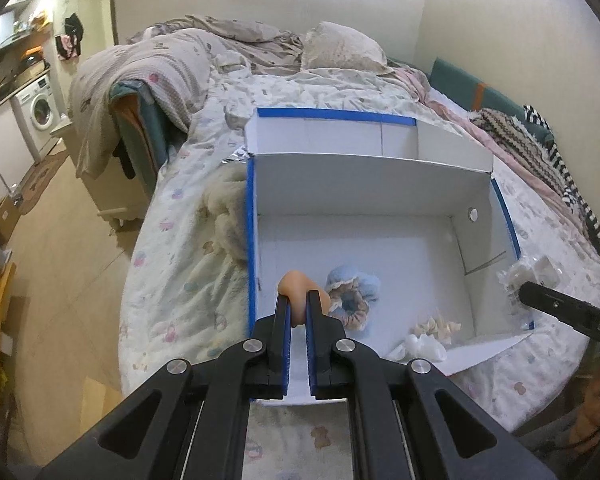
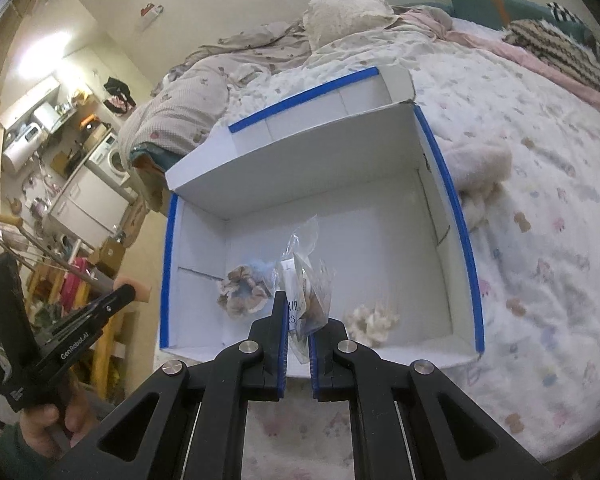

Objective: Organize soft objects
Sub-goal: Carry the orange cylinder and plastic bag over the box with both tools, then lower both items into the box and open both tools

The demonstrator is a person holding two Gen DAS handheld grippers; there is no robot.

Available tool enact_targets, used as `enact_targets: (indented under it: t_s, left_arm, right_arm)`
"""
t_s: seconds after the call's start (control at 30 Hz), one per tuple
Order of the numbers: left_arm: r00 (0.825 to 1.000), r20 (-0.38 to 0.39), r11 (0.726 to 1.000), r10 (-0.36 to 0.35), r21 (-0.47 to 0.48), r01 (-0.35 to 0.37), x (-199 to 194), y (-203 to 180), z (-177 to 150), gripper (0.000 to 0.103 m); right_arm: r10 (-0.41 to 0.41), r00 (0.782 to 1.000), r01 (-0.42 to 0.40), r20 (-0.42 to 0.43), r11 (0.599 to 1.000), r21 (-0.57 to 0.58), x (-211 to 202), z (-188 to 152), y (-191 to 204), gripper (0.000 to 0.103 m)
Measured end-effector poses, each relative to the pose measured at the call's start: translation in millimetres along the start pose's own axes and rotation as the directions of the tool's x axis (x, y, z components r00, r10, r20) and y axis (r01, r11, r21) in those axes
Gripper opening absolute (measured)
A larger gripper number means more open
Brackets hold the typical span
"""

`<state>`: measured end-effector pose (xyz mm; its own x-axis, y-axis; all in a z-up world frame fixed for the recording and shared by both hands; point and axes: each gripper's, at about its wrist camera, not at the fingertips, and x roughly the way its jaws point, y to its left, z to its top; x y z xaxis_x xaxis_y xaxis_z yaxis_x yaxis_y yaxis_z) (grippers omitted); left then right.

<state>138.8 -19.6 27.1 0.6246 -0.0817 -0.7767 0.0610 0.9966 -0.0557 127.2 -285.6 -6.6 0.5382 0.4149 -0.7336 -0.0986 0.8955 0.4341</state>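
Here, both claws are hovering over an open white box [image 1: 380, 184] with blue-taped edges, which is sitting on a bed [image 1: 180, 280] covered in a pale printed blanket. The left claw [image 1: 299, 300] is clenching a peach-coloured soft piece [image 1: 298, 286] between its blue pads, holding it above the box's near left corner. The right claw [image 2: 298, 312] is gripping a crinkled clear bag [image 2: 306, 276] with small pale items inside and a white label, the bag sticking up above the fingertips over the box floor.

Inside the box, a blue and beige scrunchie [image 2: 242, 292] is lying on the floor toward the left wall, and a cream frilly scrunchie [image 2: 374, 318] is lying toward the right, the two well apart. In the left wrist view a white crumpled item [image 1: 422, 344] is resting just beside the cream one near the front flap.

A fluffy cream cloth [image 2: 484, 172] is lying on the bed, touching the box's outer wall. A person's hand [image 2: 46, 424] is holding the left claw's handle.
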Motion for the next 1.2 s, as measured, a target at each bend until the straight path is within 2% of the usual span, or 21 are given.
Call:
enact_targets:
  t_s: [0.23, 0.5, 0.77, 1.2]
  left_arm:
    - [1.0, -0.016, 0.999, -0.005, 0.046, 0.006, 25.5, -14.2, 2.2, 0.006]
    - [0.997, -0.08, 0.999, 0.011, 0.04, -0.008, 61.4, -12.4, -12.4, 0.006]
    - [0.995, -0.09, 0.997, 0.036, 0.078, -0.029, 70.5, -18.8, -19.3, 0.007]
    - [0.989, -0.147, 0.998, 0.028, 0.061, -0.019, 83.5, -19.5, -22.4, 0.007]
  right_arm:
    - [0.003, 1.0, -0.003, -0.013, 1.0, -0.021, 25.6, 11.7, 4.6, 0.01]
    - [-0.01, 0.998, 0.011, -0.069, 1.0, 0.01, 61.4, -4.4, -6.8, 0.01]
    - [-0.035, 0.992, 0.034, -0.122, 0.999, -0.007, 85.4, -8.8, -7.9, 0.01]
    - [-0.076, 0.979, 0.058, -0.188, 0.993, -0.1, 105.2, -19.9, 7.3, 0.01]
